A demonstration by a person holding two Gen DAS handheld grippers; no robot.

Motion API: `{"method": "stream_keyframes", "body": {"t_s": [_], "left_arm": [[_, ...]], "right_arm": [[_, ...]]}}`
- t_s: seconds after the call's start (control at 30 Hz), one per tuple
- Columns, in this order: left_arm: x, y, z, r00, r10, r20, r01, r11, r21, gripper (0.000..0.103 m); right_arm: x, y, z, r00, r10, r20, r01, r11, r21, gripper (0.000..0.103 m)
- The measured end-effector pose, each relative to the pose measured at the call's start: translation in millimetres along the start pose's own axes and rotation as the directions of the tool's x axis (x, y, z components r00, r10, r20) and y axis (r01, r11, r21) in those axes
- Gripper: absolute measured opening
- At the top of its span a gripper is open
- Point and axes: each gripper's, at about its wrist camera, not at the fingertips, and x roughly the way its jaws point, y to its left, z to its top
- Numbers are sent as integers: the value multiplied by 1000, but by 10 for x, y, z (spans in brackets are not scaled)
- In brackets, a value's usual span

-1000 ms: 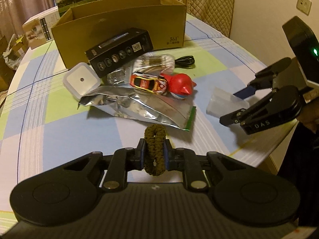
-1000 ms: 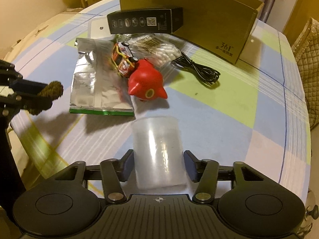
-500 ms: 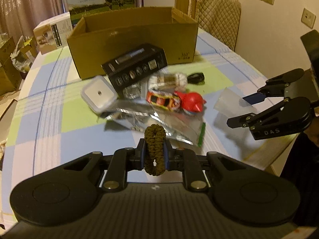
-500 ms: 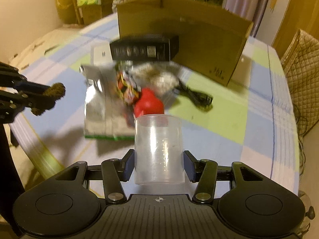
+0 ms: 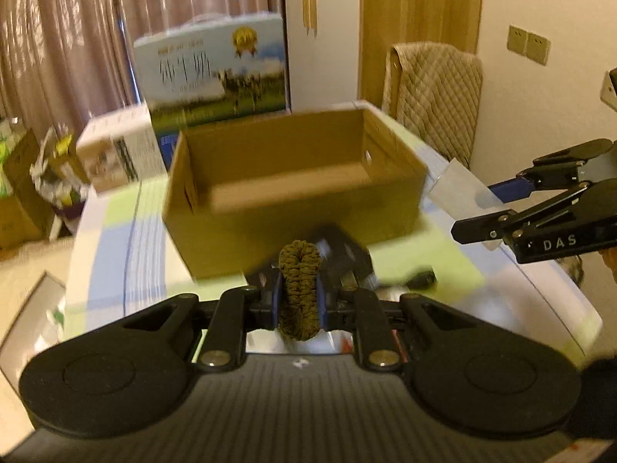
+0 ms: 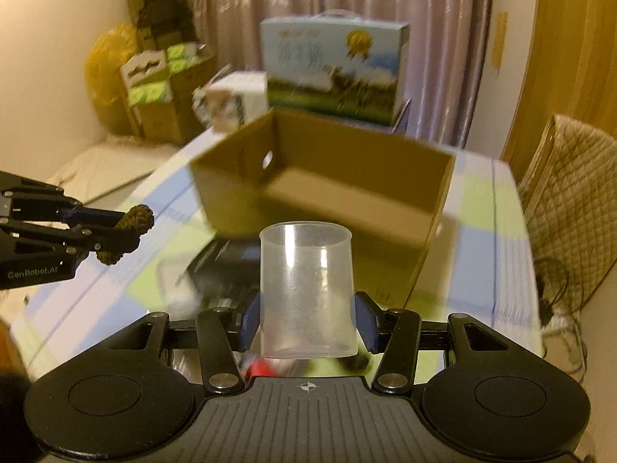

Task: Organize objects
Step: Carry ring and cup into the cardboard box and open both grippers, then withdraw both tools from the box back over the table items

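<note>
The left gripper (image 5: 299, 301) pinches a loop of olive-brown braided cord (image 5: 299, 289) between its blue pads, and the cord stands upright above the desk (image 5: 115, 254) with its blue, green and white checked cloth. The right gripper (image 6: 306, 322) clamps a clear, frosted plastic cup (image 6: 306, 289) by its lower sides, mouth up, also held in the air. Straight ahead of both stands an open brown cardboard box (image 5: 293, 193) on the desk, with a round hole in one end wall; its floor looks bare as far as the blur allows.

Between the grippers and the box lies a black rectangular carton (image 6: 227, 258), largely covered by the cord in the left view and by the cup in the right. A small dark object (image 5: 422, 279) sits on a green square to its right, too smeared to identify. A scrap of something red (image 6: 264, 368) peeps out below the cup, cut off by the gripper body.

Behind the box rise a blue and white milk carton case with a handle (image 5: 216, 73) and a white printed box (image 5: 115, 146). A chair draped in quilted beige fabric (image 5: 435, 92) stands at the desk's far right, with pink curtains (image 5: 58, 38) behind. Motion blur softens everything beyond the grippers.
</note>
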Motion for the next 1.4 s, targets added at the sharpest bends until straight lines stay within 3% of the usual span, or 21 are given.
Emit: {"method": "stream_keyframes", "body": {"t_s": [0.2, 0.33, 0.57, 0.77, 0.87, 1.03, 1.13, 1.23, 1.4], "left_arm": [[511, 239, 650, 1000, -18, 13, 18, 1000, -12, 15], [946, 390, 910, 999, -42, -13, 42, 999, -32, 15], [1617, 594, 967, 994, -57, -91, 52, 997, -64, 15], [1973, 605, 935, 989, -61, -138, 55, 997, -45, 15], [2083, 579, 933, 987, -66, -150, 62, 998, -33, 17], [2168, 578, 905, 991, -40, -126, 33, 998, -54, 40], [2130, 600, 903, 993, -36, -109, 29, 997, -70, 49], [2071, 626, 913, 994, -29, -102, 22, 997, -69, 54], [1766, 702, 886, 998, -18, -55, 14, 997, -77, 60]], "right_arm": [[448, -317, 614, 999, -40, 14, 39, 999, 34, 48], [853, -493, 838, 999, -42, -19, 43, 998, 46, 48], [1543, -660, 887, 991, -31, -130, 38, 998, 53, 48], [1870, -707, 857, 983, -14, -181, 27, 997, 70, 48], [1955, -714, 835, 982, -20, -190, 33, 997, 63, 48], [2035, -719, 809, 981, -24, -193, 38, 997, 71, 48], [2022, -757, 793, 986, -26, -167, 42, 995, 89, 50], [1963, -767, 802, 990, -32, -139, 45, 995, 92, 57], [1678, -715, 838, 996, -35, -87, 43, 995, 88, 59]]}}
